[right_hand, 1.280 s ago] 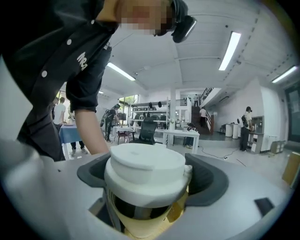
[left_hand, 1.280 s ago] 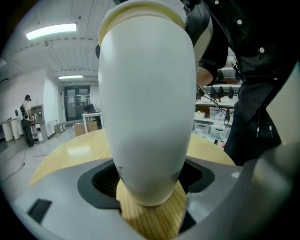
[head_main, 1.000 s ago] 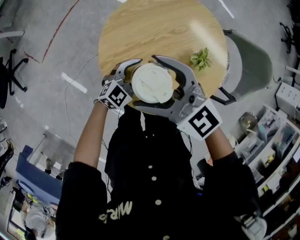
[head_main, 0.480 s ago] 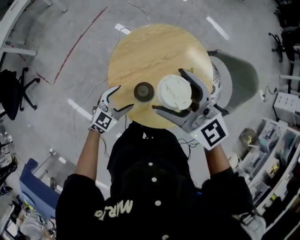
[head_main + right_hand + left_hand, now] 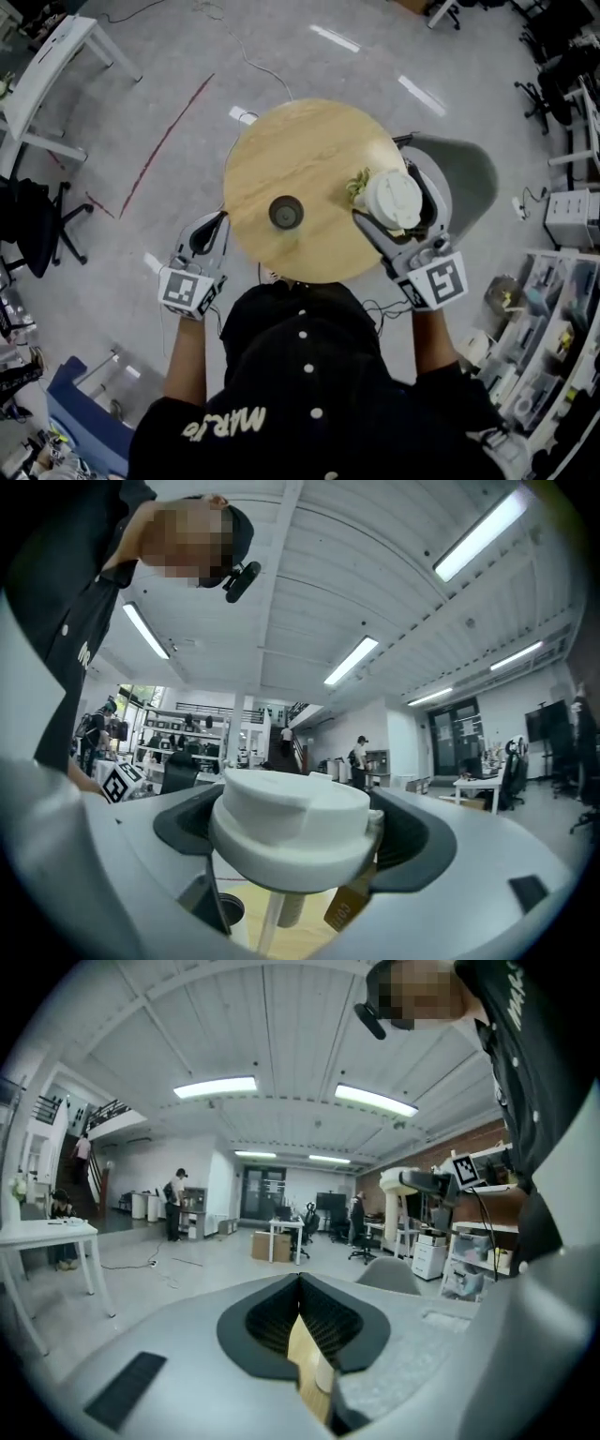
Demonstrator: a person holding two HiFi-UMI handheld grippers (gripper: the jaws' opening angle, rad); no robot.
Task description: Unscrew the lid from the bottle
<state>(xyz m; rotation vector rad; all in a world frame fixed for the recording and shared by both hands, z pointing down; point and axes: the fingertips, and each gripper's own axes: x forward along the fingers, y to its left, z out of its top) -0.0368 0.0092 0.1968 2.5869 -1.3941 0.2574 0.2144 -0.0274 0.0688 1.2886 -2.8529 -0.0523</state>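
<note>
Just off the near edge of the table, close to my body, my left gripper (image 5: 217, 218) has let go of the bottle it was steadying a second ago. Its jaws have just been closing and now meet at the tips with nothing between them. A little farther out on my right, my right gripper (image 5: 386, 195) is clamped round the white lid (image 5: 291, 827). The lid sat on the bottle a second ago and has since been carried up and off to the right. The bottle (image 5: 286, 212) stands alone near the middle of the round wooden table (image 5: 281, 141), its dark mouth open, so I judge the unscrewing done and only the putting down of the lid left. From straight above I see only the bottle's rim. Its body, its threads and anything inside are hidden from me. In the right gripper view a pale tube (image 5: 270, 921) and a tan tag (image 5: 349, 907) hang under the lid, but I cannot read the tag, and the lid's brim covers where my pads press its sides. The small green plant (image 5: 357, 187) beyond is half covered by the lid. The grey chair (image 5: 469, 169) past the table's far right edge is partly behind my gripper.
</note>
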